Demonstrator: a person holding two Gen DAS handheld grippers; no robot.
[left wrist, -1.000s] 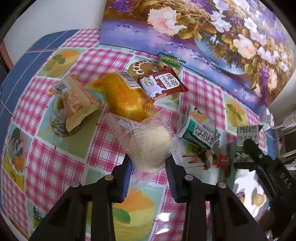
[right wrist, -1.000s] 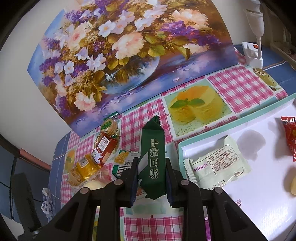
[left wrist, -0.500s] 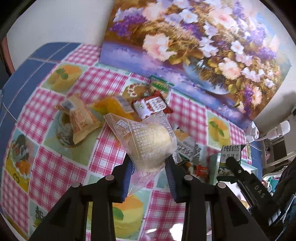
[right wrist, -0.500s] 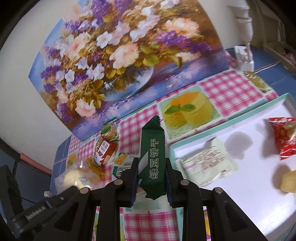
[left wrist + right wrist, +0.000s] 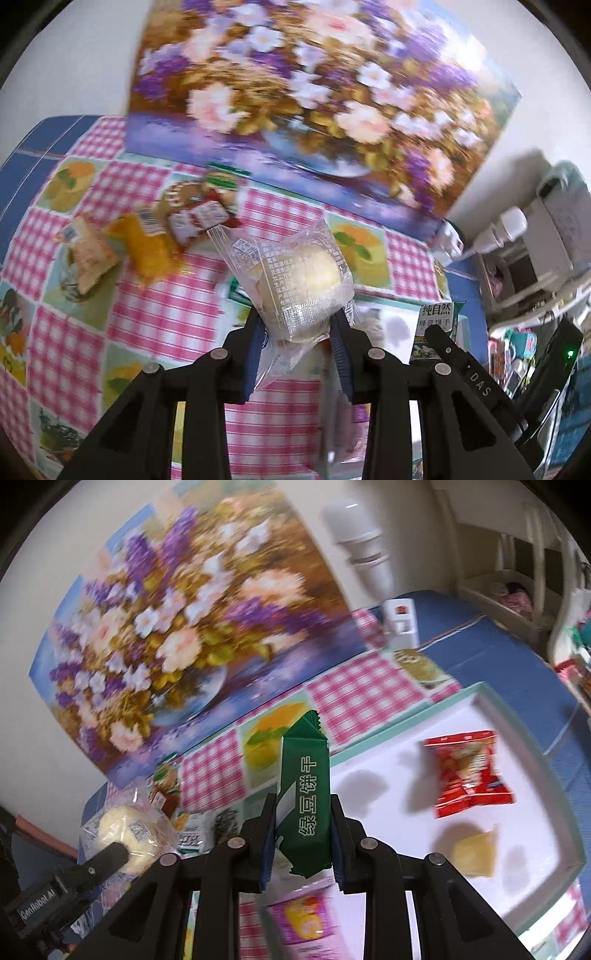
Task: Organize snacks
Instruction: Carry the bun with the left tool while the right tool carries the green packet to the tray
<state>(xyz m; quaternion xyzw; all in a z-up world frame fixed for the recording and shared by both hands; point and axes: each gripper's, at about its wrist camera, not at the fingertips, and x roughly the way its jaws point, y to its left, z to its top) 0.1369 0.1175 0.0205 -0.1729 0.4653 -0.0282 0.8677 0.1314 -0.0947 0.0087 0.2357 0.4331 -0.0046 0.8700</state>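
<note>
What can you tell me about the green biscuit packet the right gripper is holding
The green biscuit packet is a long, slim wrapper of glossy dark green film with white Chinese characters running along its length and crimped, zigzag-cut ends. It stands nearly upright, leaning slightly, clamped near its lower end between the jaws of the right gripper, whose blue pads press its two sides. It is held in the air near the white tray, touching nothing else. In the left wrist view only its printed top shows.

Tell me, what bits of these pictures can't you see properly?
- Pink packet, right wrist view: blurred, and partly hidden behind the right gripper holding the green biscuit packet.
- Snacks left on the tablecloth, left wrist view: blurred, labels unreadable.
- White tray, right wrist view: near side cut off by the picture edge.
- Clear-wrapped bun in the left gripper: small print unreadable.
</note>
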